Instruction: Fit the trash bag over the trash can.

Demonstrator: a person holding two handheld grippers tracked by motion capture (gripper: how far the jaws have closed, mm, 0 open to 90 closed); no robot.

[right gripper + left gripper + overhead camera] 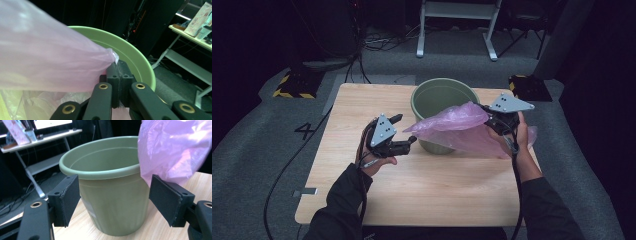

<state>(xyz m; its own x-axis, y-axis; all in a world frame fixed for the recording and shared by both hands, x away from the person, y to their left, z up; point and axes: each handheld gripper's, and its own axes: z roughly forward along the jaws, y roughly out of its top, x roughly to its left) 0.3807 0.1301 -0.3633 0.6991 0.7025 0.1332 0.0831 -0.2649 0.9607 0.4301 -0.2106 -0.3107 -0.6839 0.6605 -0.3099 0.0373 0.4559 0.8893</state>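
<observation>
A green plastic pot [439,95] stands upright at the far middle of the wooden table [362,190]. A thin pink plastic bag [457,125] stretches across the pot's near right side, above the table. My right gripper [490,114] is shut on the bag's edge, just right of the pot; its pads [119,72] pinch the film beside the pot rim [140,62]. My left gripper [404,131] hovers open to the left of the pot, with nothing between its pads [68,197]. The pot [112,202] fills the space ahead of it, with the bag [172,147] hanging at its upper right.
Cables trail from both grippers across the table's near half. Beyond the table lie grey carpet, a white frame's legs [457,30], floor cables and two yellow-black striped blocks [294,85]. A shelf with items [37,137] stands in the background.
</observation>
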